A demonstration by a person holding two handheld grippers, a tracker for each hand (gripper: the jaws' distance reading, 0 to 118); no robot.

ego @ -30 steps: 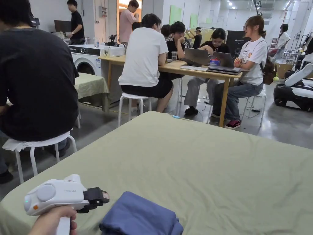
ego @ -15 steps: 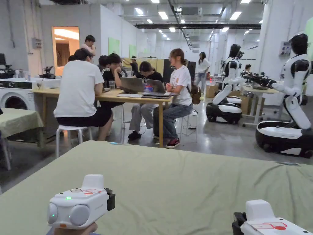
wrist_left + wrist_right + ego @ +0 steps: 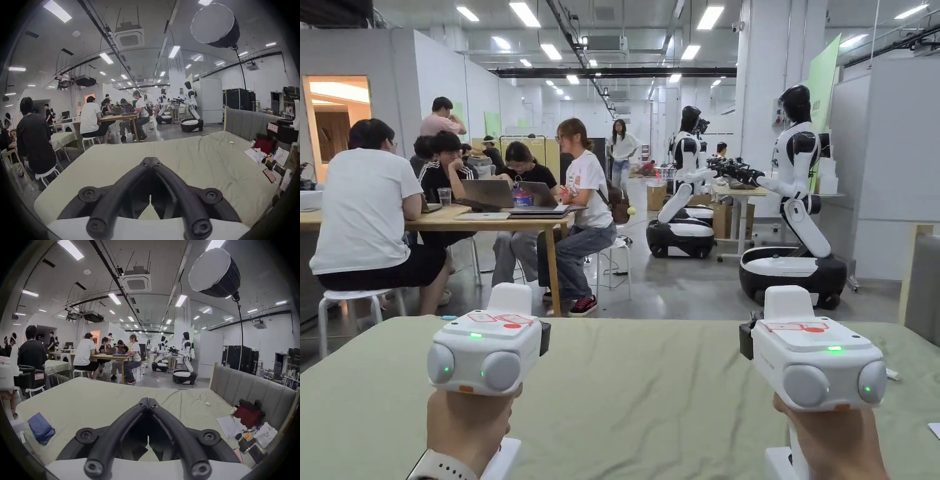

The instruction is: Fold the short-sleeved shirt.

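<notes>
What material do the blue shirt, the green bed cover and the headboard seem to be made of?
Shirt: soft matte cloth, maybe cotton; it lies folded with limp creases.
Cover: thin matte woven fabric; fine wrinkles run across it.
Headboard: grey upholstery with stitched vertical panels, on a pale frame that looks like wood.

Ceiling strip lights (image 3: 526, 14) brighten a grey-floored hall; beyond the green bed (image 3: 650, 387), people sit at a wooden table (image 3: 444, 220).

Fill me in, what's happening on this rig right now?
A person holds a hand-held gripper in each hand above the green-sheeted bed. The left hand-held gripper and right hand-held gripper are both shut and hold nothing. The blue shirt lies folded near the bed's left edge, untouched.
</notes>
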